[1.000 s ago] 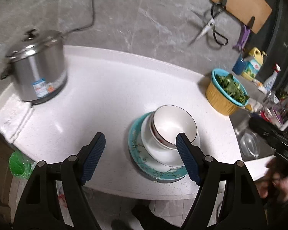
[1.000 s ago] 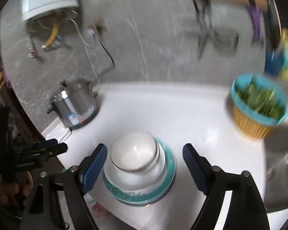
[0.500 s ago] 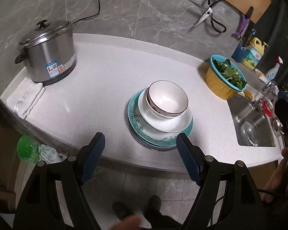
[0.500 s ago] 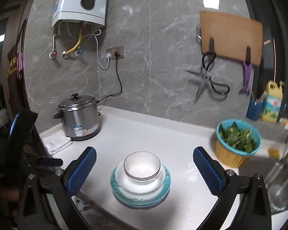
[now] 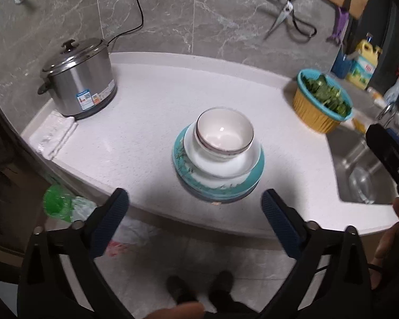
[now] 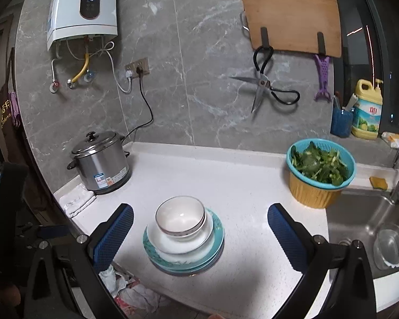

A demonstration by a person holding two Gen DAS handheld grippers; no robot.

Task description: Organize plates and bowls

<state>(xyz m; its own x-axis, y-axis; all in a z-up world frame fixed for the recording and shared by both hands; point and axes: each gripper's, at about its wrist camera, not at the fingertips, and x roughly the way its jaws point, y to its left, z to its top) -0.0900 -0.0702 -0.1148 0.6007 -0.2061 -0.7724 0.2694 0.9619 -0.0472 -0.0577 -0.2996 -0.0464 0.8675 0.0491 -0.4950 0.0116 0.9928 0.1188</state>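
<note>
A stack sits on the white counter (image 5: 151, 111): teal-rimmed plates (image 5: 220, 186) at the bottom, a white plate (image 5: 226, 164) on them, and white bowls with a dark rim (image 5: 224, 133) on top. The stack also shows in the right wrist view (image 6: 183, 239), with the bowls (image 6: 181, 216) uppermost. My left gripper (image 5: 194, 212) is open and empty, held back over the counter's front edge, short of the stack. My right gripper (image 6: 199, 231) is open and empty, its fingers wide to either side of the stack but nearer the camera than it.
A steel pot (image 5: 79, 79) stands at the back left beside a folded cloth (image 5: 55, 135). A yellow basket with a teal colander of greens (image 5: 321, 106) stands at the right, next to the sink (image 6: 372, 228). Scissors and a cutting board (image 6: 292, 21) hang on the wall.
Both grippers have pulled back and up from the stack, which now looks farther away. The stack has not moved. Both grippers stay open.
</note>
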